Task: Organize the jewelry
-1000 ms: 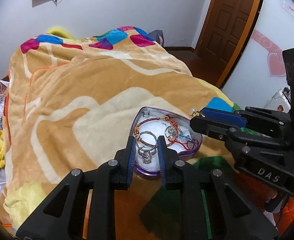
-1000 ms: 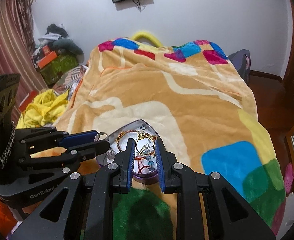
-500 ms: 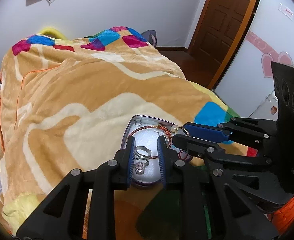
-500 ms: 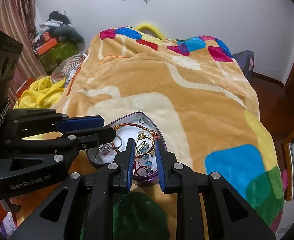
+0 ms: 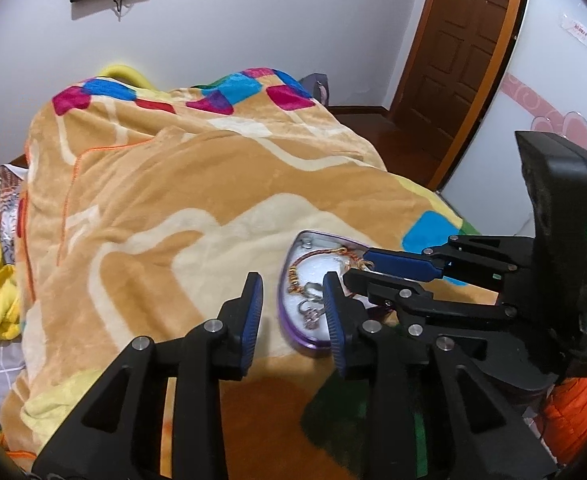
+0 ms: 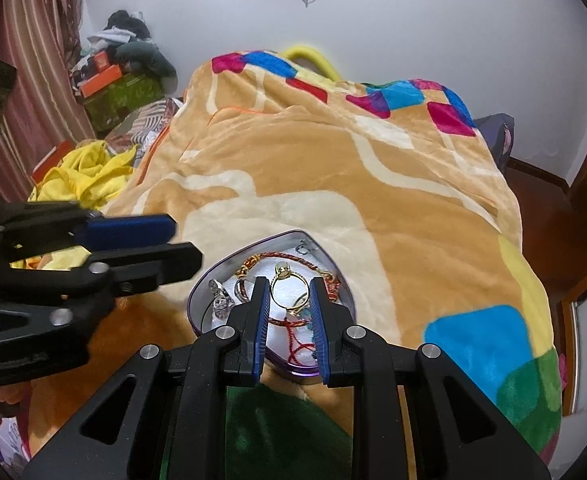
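Observation:
A purple heart-shaped tin (image 6: pixel 293 372) lies open on the orange blanket, with a red cord bracelet (image 6: pixel 289 256) and silver rings (image 6: pixel 221 300) inside. Just above it, my right gripper (image 6: pixel 289 300) is shut on a gold ring (image 6: pixel 289 286), which stands upright between the blue pads. My left gripper (image 5: pixel 293 306) hovers over the tin's left edge (image 5: pixel 283 312). Its jaws are opening, with only blanket and tin rim showing between them. The silver rings (image 5: pixel 309 314) lie in the tin beside its right finger. From the right, the right gripper (image 5: pixel 359 268) reaches over the tin.
The patterned blanket (image 5: pixel 173 200) covers the whole bed. Yellow cloth (image 6: pixel 89 176) and stacked boxes (image 6: pixel 113 84) lie off the bed's left side. A brown door (image 5: pixel 461 52) stands at the back right, with a wall to its right.
The left gripper's jaws have spread and let go of the silver ring, which now lies in the tin. That gripper has shifted left off the tin. The right gripper still holds the gold ring.

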Demonstrator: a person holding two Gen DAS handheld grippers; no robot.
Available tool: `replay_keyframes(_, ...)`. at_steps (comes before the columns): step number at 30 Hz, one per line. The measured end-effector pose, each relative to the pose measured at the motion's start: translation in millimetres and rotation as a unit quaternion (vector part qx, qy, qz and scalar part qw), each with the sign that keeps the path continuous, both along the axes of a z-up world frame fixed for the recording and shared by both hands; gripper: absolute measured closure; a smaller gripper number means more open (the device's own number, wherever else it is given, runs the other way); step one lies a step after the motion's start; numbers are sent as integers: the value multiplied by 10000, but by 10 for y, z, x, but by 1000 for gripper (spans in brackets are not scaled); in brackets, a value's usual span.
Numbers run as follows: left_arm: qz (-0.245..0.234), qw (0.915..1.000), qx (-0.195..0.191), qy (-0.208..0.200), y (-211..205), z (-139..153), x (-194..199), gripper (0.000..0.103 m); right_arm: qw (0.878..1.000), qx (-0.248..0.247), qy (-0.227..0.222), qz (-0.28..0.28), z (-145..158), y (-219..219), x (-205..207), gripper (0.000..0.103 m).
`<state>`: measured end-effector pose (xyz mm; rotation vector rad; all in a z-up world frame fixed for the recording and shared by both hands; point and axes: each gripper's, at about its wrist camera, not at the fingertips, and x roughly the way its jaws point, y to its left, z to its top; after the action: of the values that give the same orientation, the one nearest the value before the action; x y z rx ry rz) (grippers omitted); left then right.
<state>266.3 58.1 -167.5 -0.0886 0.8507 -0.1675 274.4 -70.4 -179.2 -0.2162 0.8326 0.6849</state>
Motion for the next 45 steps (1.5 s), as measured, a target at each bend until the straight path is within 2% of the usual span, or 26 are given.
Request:
replay_keyframes(7,117,9999,-3,-38,70,66,-89,73,9998,-143,133,42,-4,70,-16,85)
replay_keyframes(11,180,9997,30,-182,70,200,-186,73,9999,-118,14,-9,105,59,-88,85)
replay_keyframes(15,254,9984,139,-480,22,441,-355,73,9997,42,-230,-88,345,-27,-216,85)
replay_keyframes(20,300,9940,279,-1013,-95,856,-662,73,9965,366,-704,-250,790,-219,-508,85)
replay_keyframes(22,327,9900,362,-1322,-167,1067,-843,72,9935,567,-934,-314,1016,-320,-671,85)
replay_keyframes(24,361,9854,433,-1604,-234,1241,-1001,63,9884,761,-1248,-403,1256,-433,-860,85)
replay_keyframes(27,466,9739,596,-2141,-352,1517,-1301,55,9796,1048,-1643,-483,1546,-571,-1140,85)
replay_keyframes(31,623,9572,710,-2737,-469,1803,-1710,42,9610,1448,-2267,-639,1923,-776,-1593,85)
replay_keyframes(35,752,9415,717,-3207,-538,1995,-2076,28,9395,1731,-2826,-865,2146,-910,-1982,83)
replay_keyframes(36,781,9387,705,-3283,-541,2022,-2134,20,9348,1786,-2937,-898,2185,-934,-2073,78)
replay_keyframes(39,885,9300,668,-3503,-547,2075,-2325,8,9198,1906,-3268,-1041,2268,-969,-2309,58)
replay_keyframes(42,978,9261,661,-3583,-548,2085,-2441,2,9124,1924,-3421,-1158,2259,-959,-2393,44)
replay_keyframes(45,1012,9270,542,-3571,-526,2075,-2510,1,9117,1923,-3395,-1286,2217,-919,-2399,30)
